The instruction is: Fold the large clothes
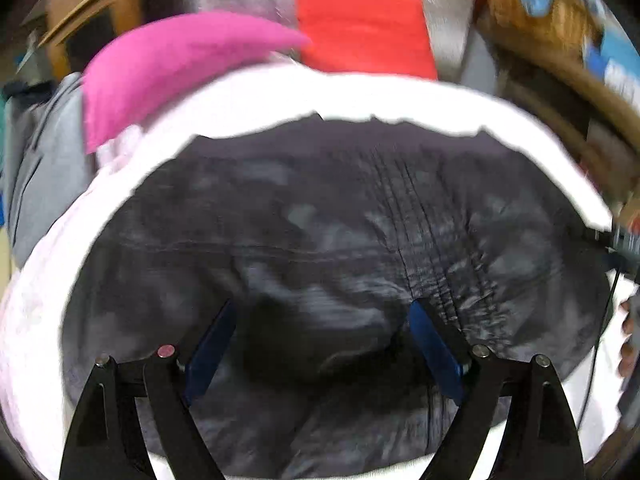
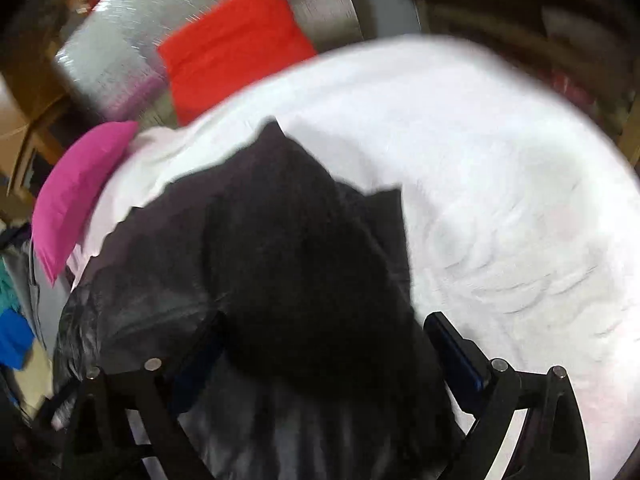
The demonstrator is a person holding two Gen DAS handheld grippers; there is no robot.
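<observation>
Your dark garment point(image 1: 320, 240) lies spread on the white sheet point(image 1: 360, 96), one part already laid over itself; judged mid-fold. Your left gripper point(image 1: 320, 344) and right gripper point(image 2: 320, 360) both stand wide open above the cloth, holding nothing. Next, you need a fresh grasp on an edge.

no readable text, labels or signs
</observation>
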